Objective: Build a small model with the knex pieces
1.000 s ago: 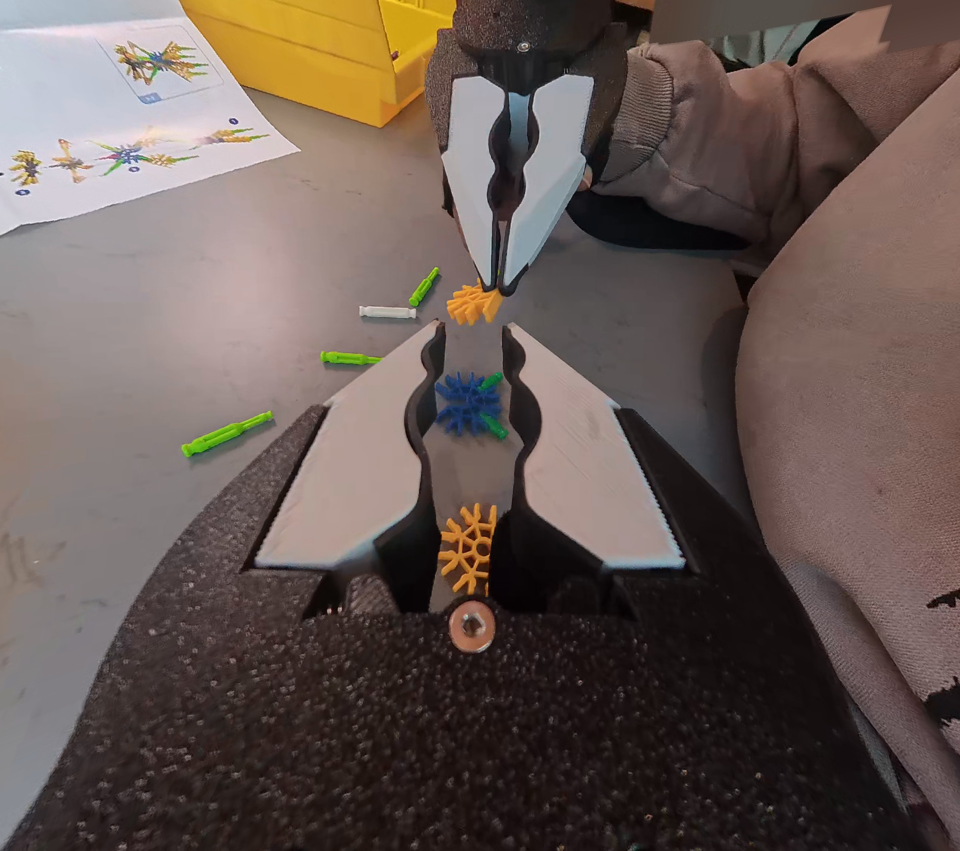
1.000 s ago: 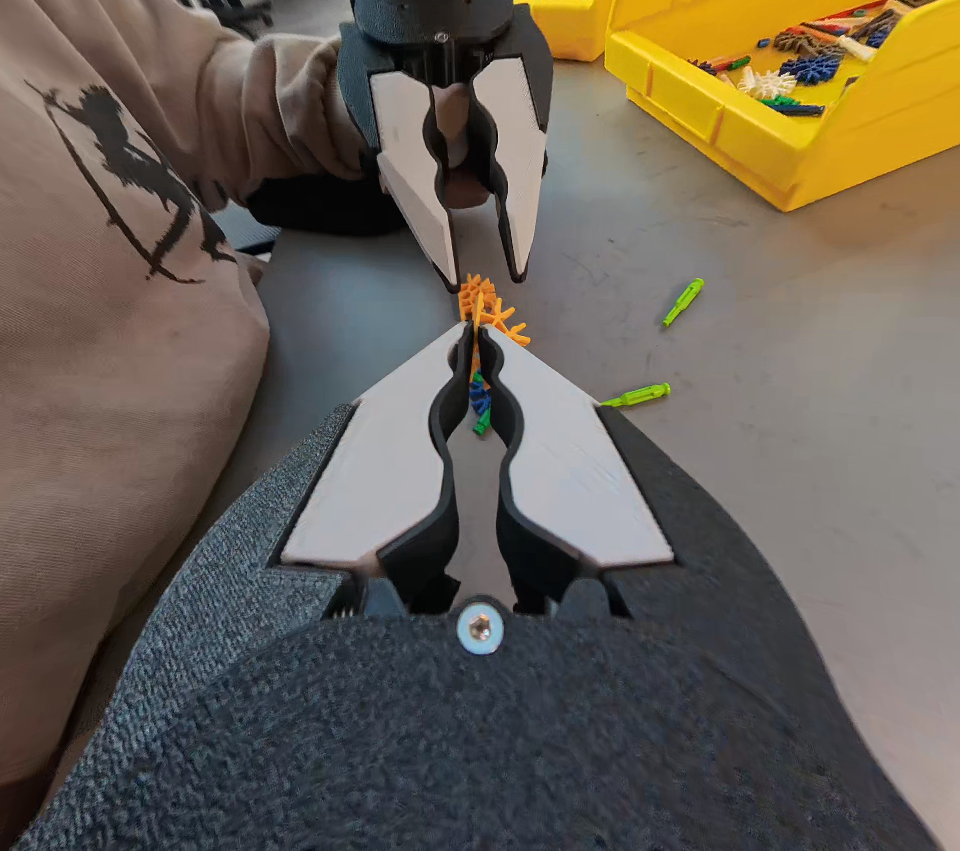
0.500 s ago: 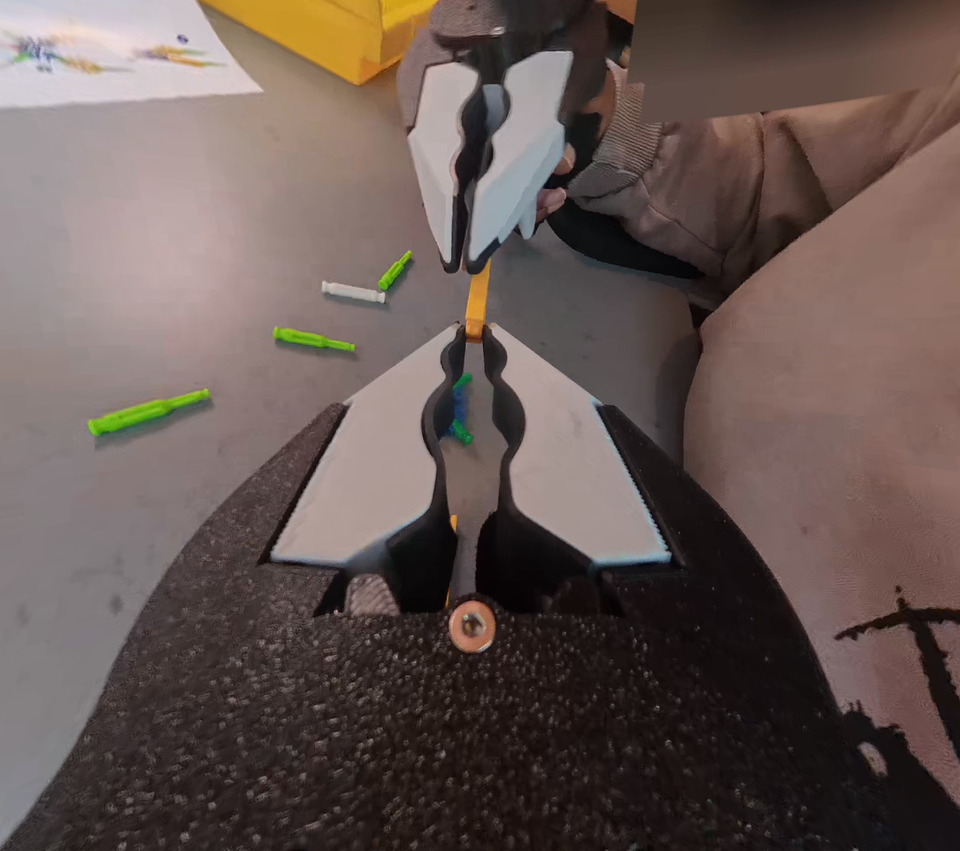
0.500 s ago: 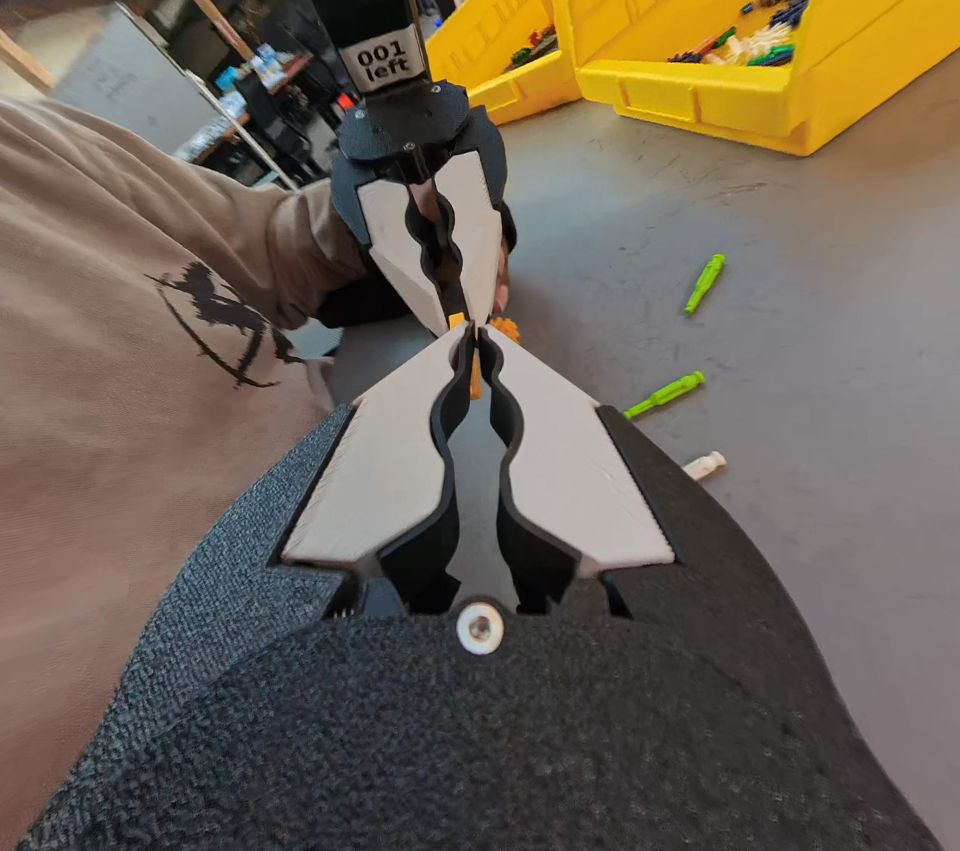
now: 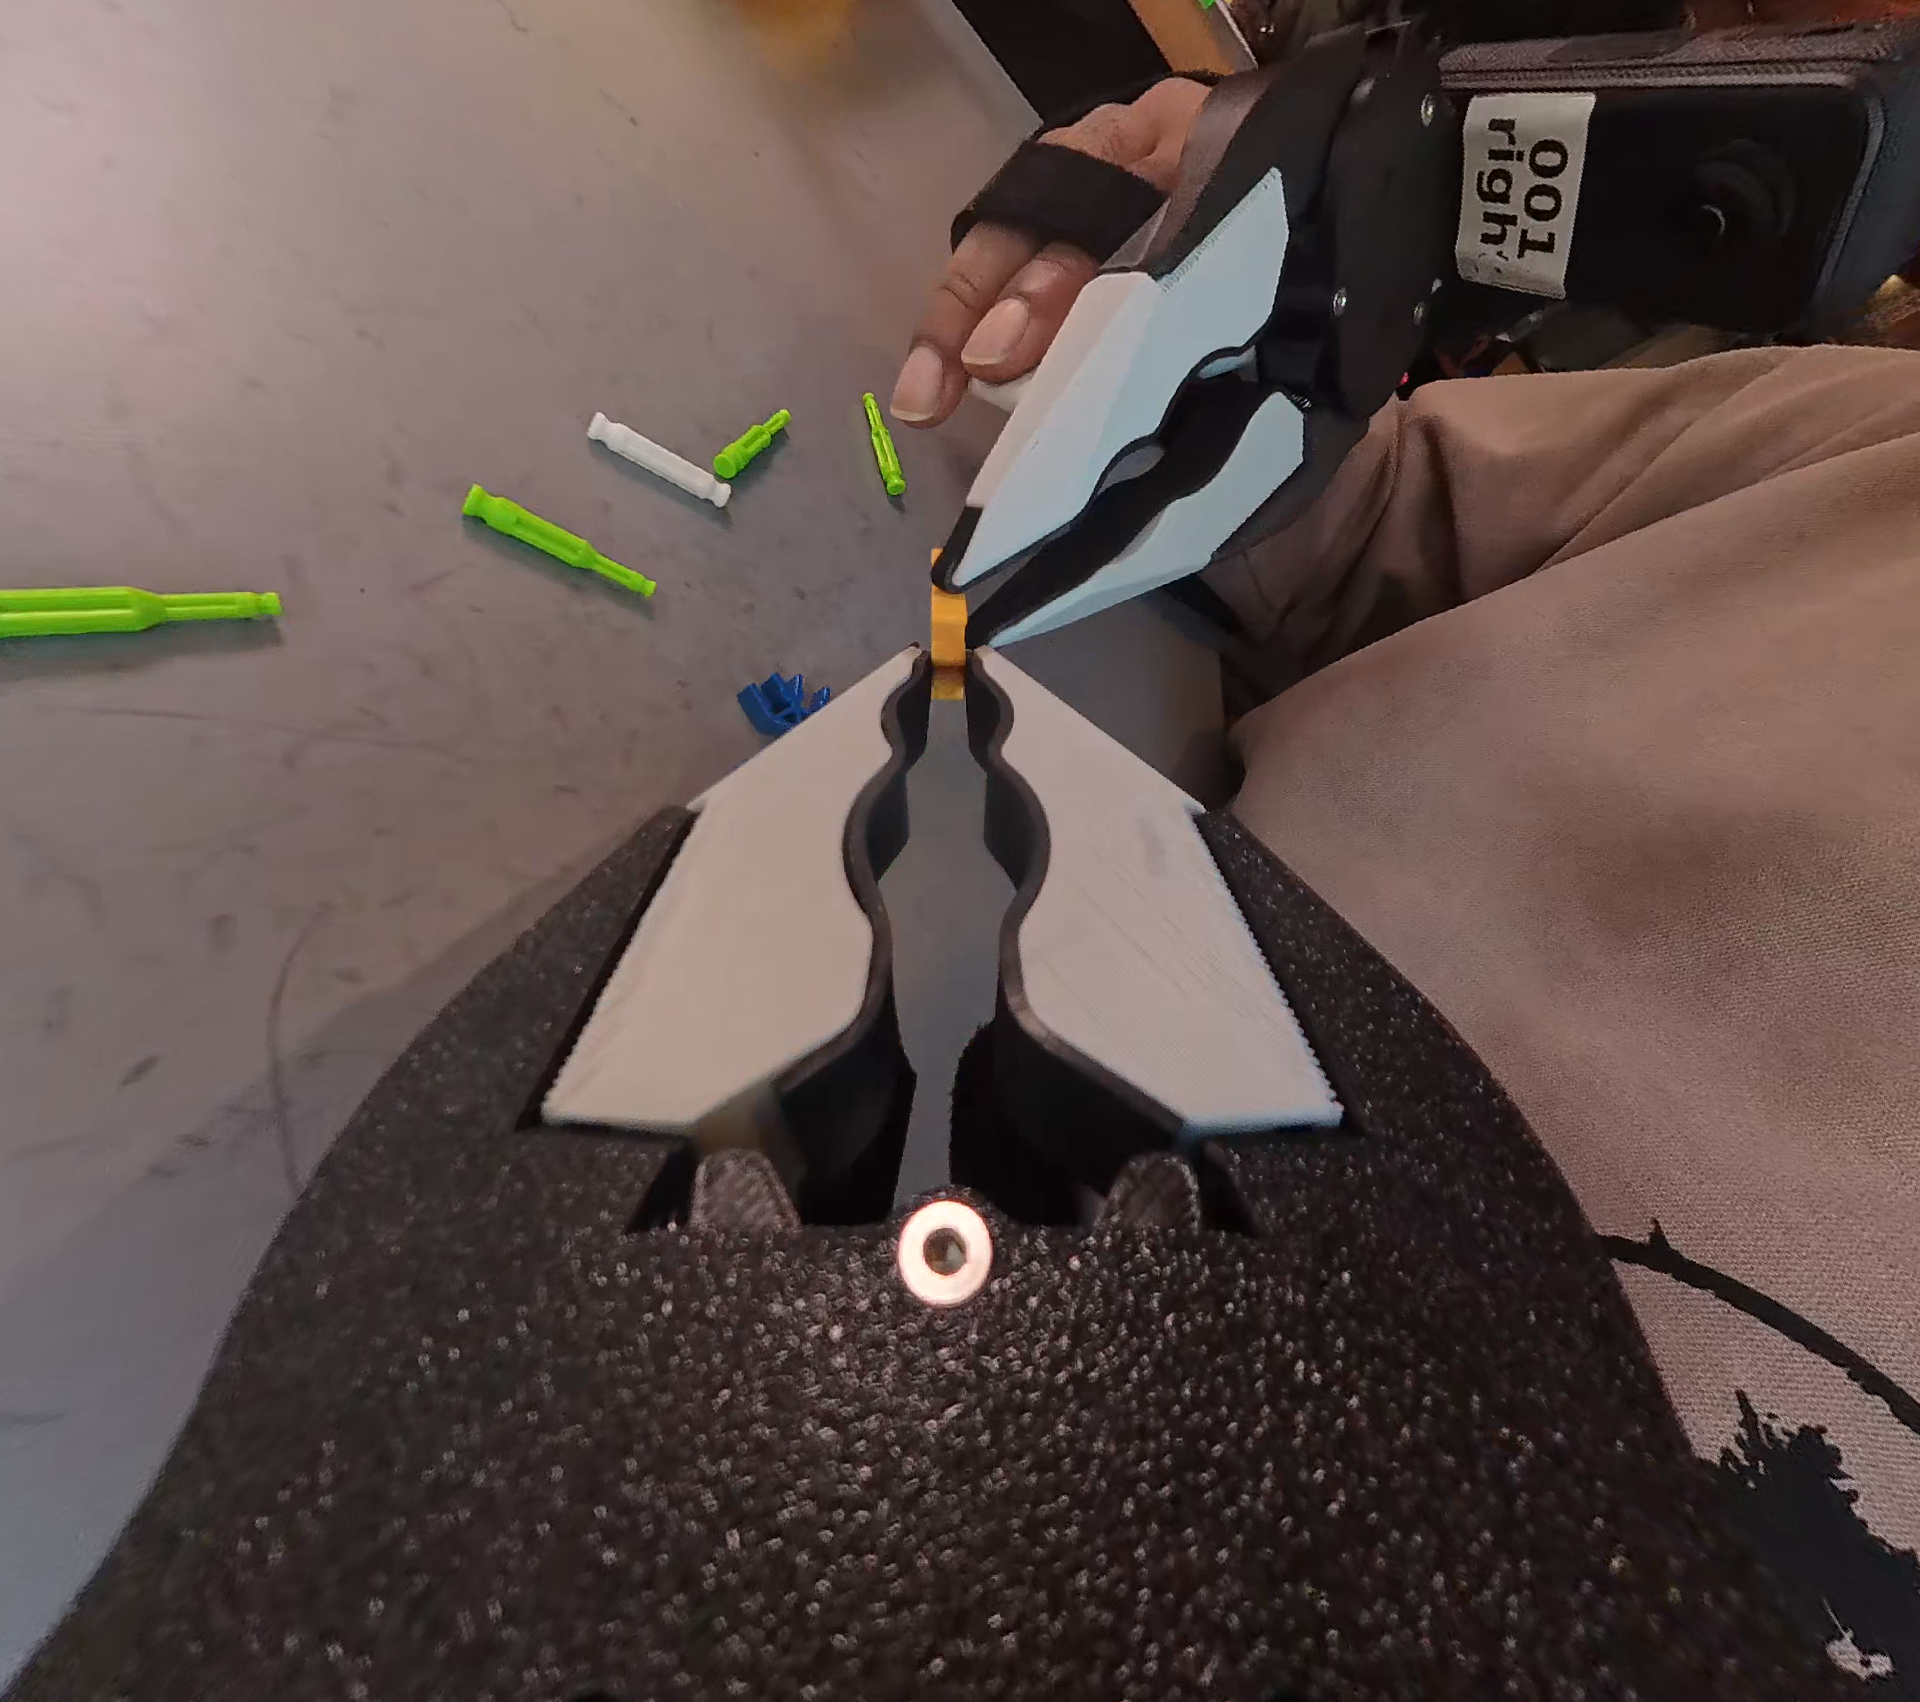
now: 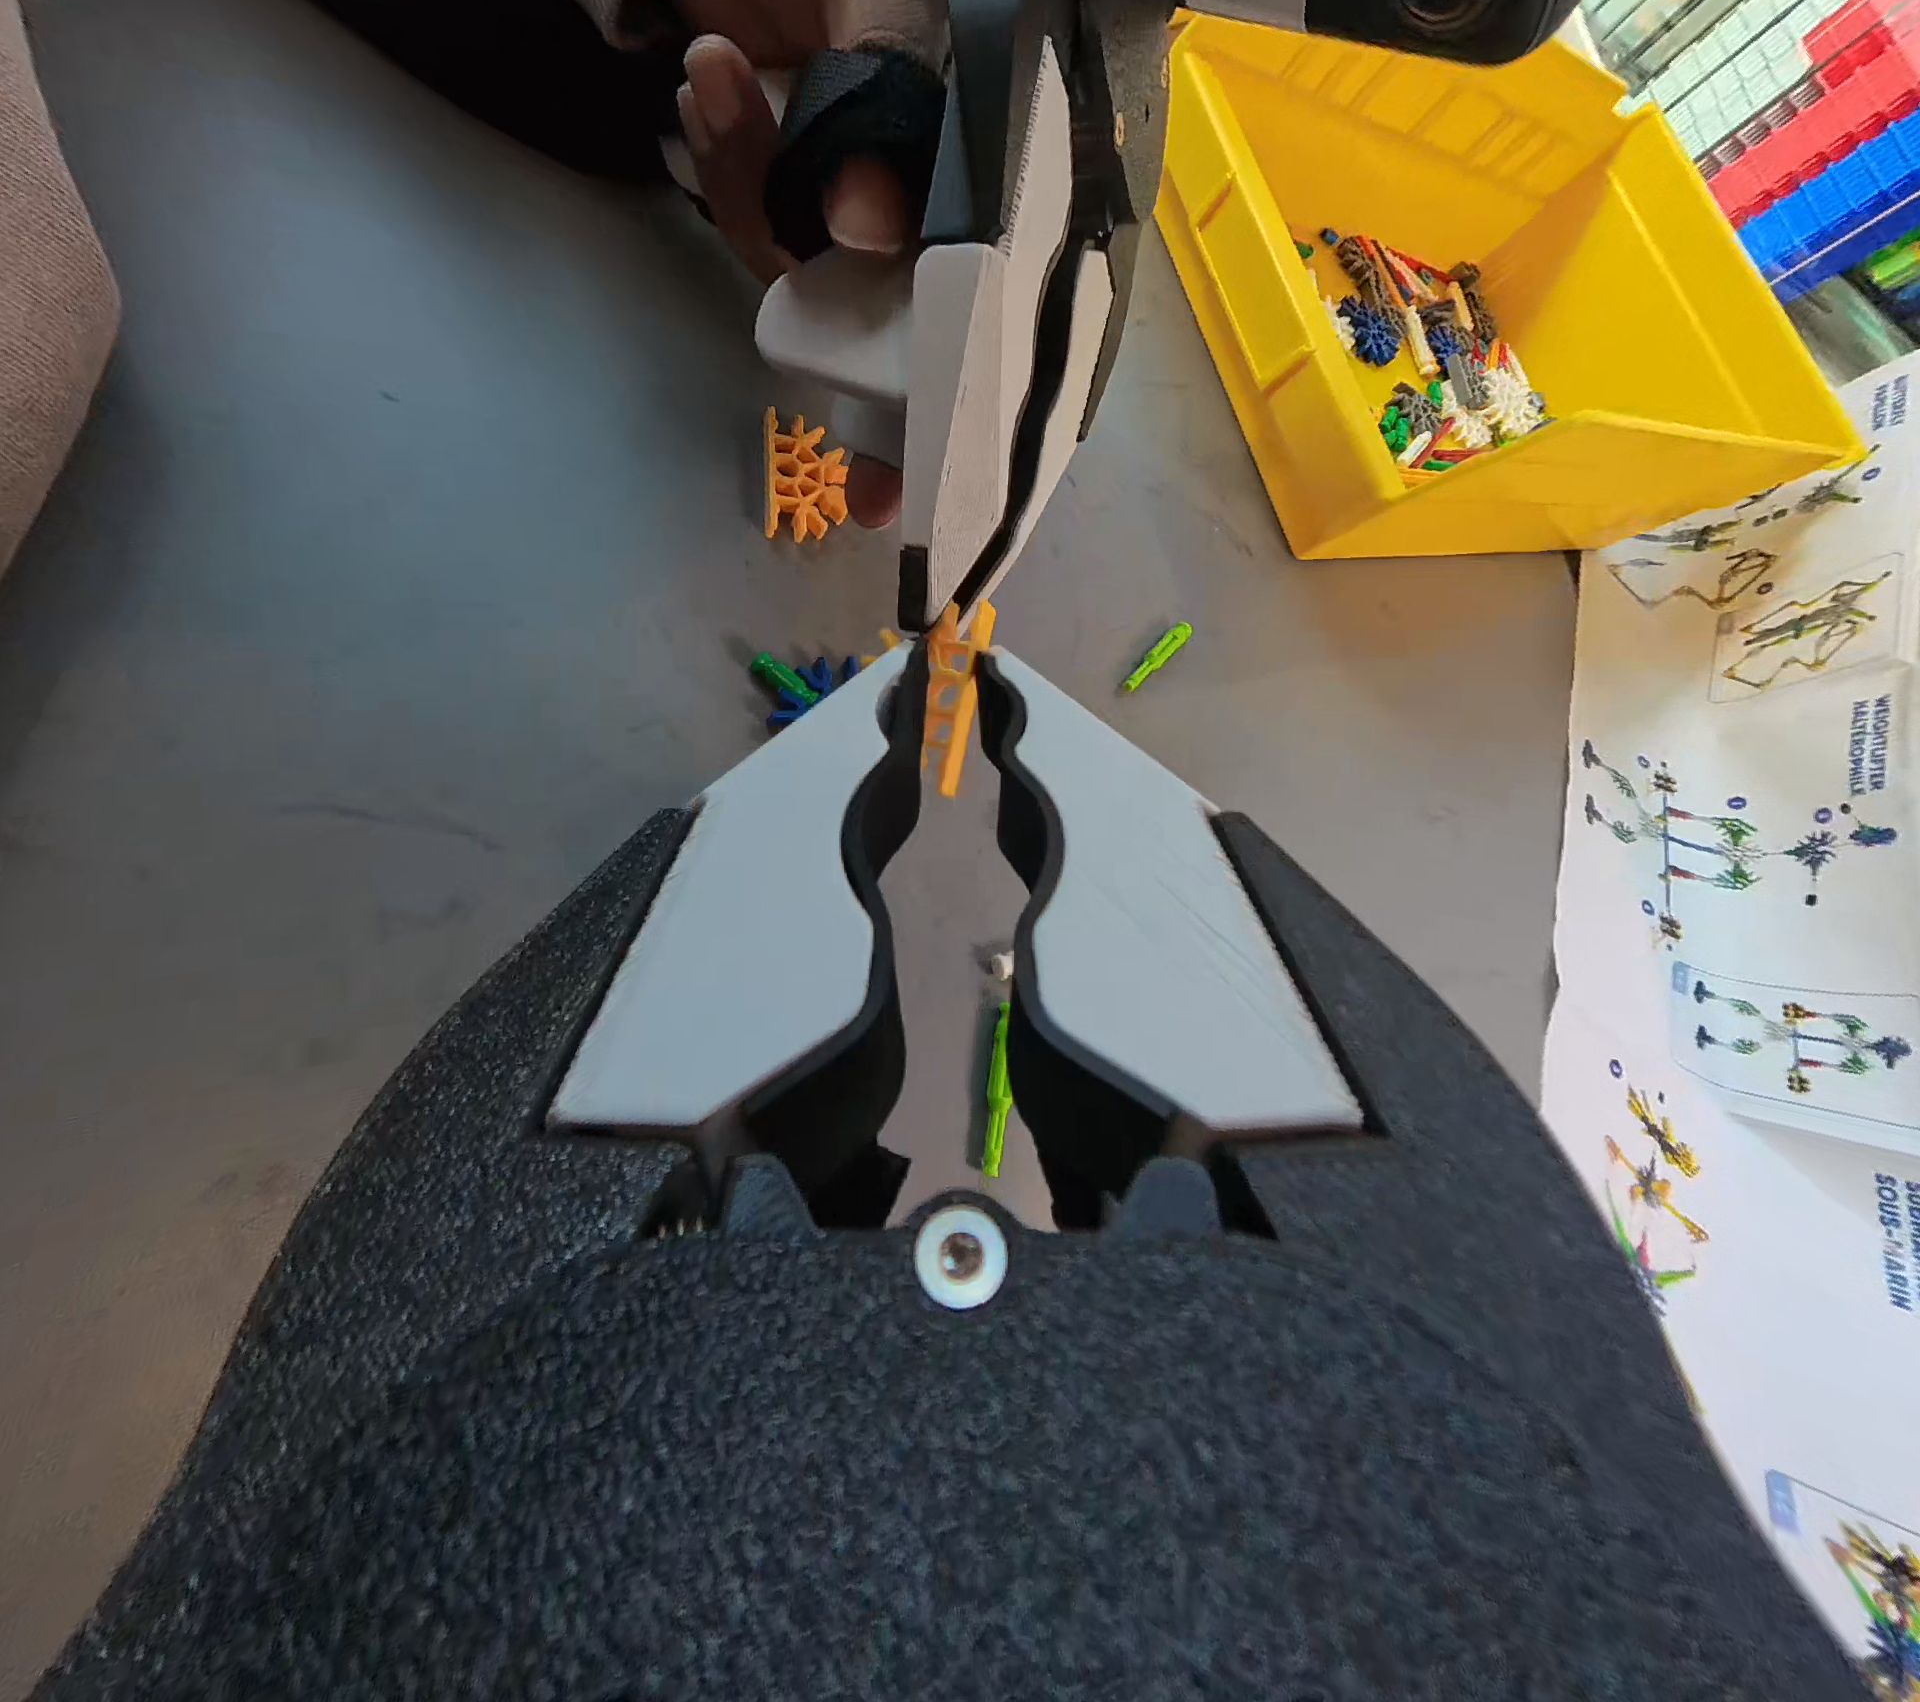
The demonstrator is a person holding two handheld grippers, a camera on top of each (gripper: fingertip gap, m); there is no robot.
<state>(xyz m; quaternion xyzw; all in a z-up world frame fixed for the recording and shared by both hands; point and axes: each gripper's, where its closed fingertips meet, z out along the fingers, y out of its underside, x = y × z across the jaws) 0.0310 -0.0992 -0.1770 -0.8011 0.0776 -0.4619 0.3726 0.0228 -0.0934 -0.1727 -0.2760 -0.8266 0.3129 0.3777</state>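
I have both claws pinching one flat orange plastic snowflake connector [image 6: 948, 696] above the grey table [image 5: 312, 198]: left claw [image 5: 945, 665], right claw [image 6: 951, 665].

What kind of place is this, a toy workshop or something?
Probably a workshop or lab bench set up for building-toy assembly: a grey table, a yellow bin of mixed plastic connector pieces, printed instruction sheets, and stacked red and blue crates behind.
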